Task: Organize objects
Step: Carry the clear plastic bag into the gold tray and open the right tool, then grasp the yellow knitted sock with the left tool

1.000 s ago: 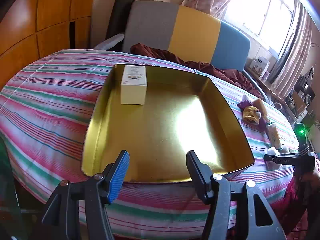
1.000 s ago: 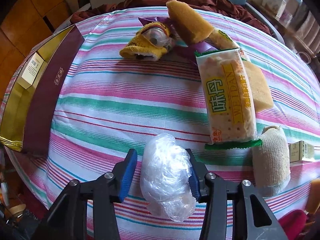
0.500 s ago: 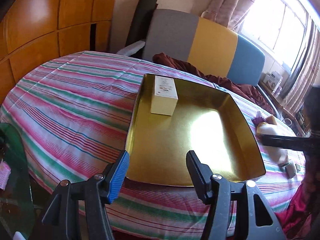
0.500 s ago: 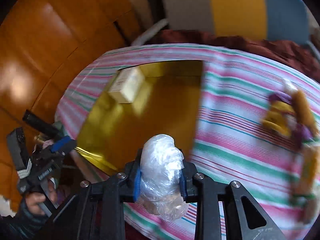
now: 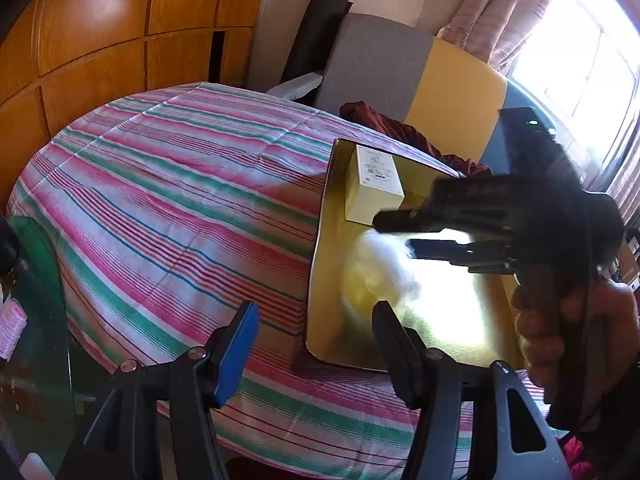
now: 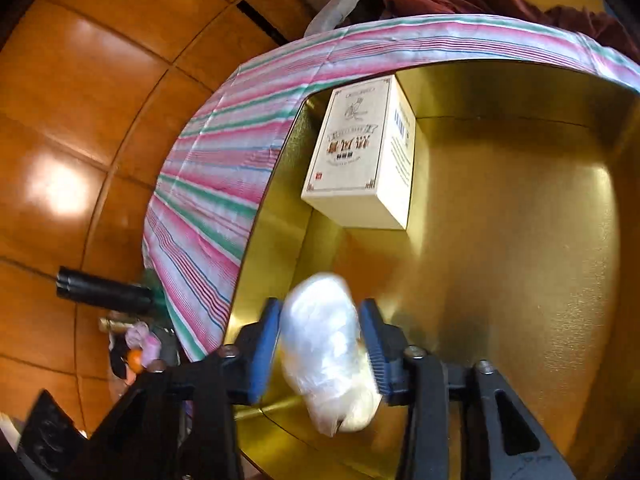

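A gold tray lies on the striped tablecloth; it also shows in the right wrist view. A cream box lies in its far left corner, also in the right wrist view. My right gripper is shut on a clear plastic bag and holds it over the tray's near left part. The bag and right gripper also show blurred in the left wrist view. My left gripper is open and empty at the tray's near left corner.
A grey, yellow and blue sofa with a dark red cloth stands behind the table. Wooden wall panels run along the left. A glass side table with small items stands at the lower left.
My right gripper closed on the plastic bag, lifted it and carried it left over the gold tray. My left gripper drew back and to the left of the tray.
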Demonstrator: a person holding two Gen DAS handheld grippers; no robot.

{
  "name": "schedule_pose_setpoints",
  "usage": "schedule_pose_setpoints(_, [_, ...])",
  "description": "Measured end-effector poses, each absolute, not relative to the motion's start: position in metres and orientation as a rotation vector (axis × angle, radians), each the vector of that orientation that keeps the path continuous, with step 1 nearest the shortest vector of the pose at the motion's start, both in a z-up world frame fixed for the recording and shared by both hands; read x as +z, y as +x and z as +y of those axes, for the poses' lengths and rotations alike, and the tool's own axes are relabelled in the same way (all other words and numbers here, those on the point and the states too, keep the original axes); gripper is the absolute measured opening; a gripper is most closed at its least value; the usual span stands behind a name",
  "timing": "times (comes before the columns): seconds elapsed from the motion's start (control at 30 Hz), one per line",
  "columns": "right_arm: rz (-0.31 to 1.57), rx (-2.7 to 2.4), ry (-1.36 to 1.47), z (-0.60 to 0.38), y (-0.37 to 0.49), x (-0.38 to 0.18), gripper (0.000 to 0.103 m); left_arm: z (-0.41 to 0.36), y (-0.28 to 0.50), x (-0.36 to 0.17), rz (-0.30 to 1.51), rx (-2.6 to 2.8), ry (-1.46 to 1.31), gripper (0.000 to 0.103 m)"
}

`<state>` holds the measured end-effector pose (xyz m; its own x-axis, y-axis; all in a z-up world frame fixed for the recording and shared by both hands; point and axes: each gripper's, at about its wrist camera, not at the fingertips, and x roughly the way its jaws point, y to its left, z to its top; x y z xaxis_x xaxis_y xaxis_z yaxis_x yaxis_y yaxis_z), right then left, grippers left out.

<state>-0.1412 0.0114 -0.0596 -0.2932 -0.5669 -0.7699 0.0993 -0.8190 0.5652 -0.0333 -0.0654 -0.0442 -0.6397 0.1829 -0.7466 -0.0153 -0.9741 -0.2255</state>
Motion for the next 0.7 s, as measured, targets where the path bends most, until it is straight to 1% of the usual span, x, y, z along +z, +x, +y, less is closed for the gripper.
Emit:
schedule_pose_setpoints(0.07, [-0.621,-2.143,1.506,0.015,-0.139,-0.059,0.077,-0.065,-0.034,-0.045,-0.301,2.733,-1.282,0.060])
schedule_pose_setpoints(0.13, [-0.612,-2.156,1.484,0.022,-0.131,-0.052,0.076,-0.064,-0.033,-0.046,-0.292,2.735,-1.279,0.060])
schedule_pose_setpoints(0.23, [-0.514,-2.218,1.442,0.031,-0.114,-0.037,0.077,-0.060,-0.032,-0.044,-0.273,2.733,-1.273,0.060])
schedule_pose_setpoints(0.37, [-0.422,-2.296,1.395,0.051,-0.088,-0.024,0.086,-0.050,-0.028,-0.037,-0.235,2.727,-1.252,0.060])
schedule_pose_setpoints(0.5, [-0.352,-2.393,1.352,0.080,-0.065,-0.011,0.089,-0.033,-0.025,-0.032,-0.177,2.703,-1.237,0.060])
schedule_pose_setpoints(0.63, [-0.369,-2.468,1.331,0.121,-0.046,-0.003,0.094,-0.015,-0.022,-0.026,-0.127,2.671,-1.215,0.060])
schedule_pose_setpoints(0.7, [-0.390,-2.515,1.328,0.147,-0.037,-0.002,0.094,-0.005,-0.020,-0.022,-0.094,2.660,-1.198,0.060])
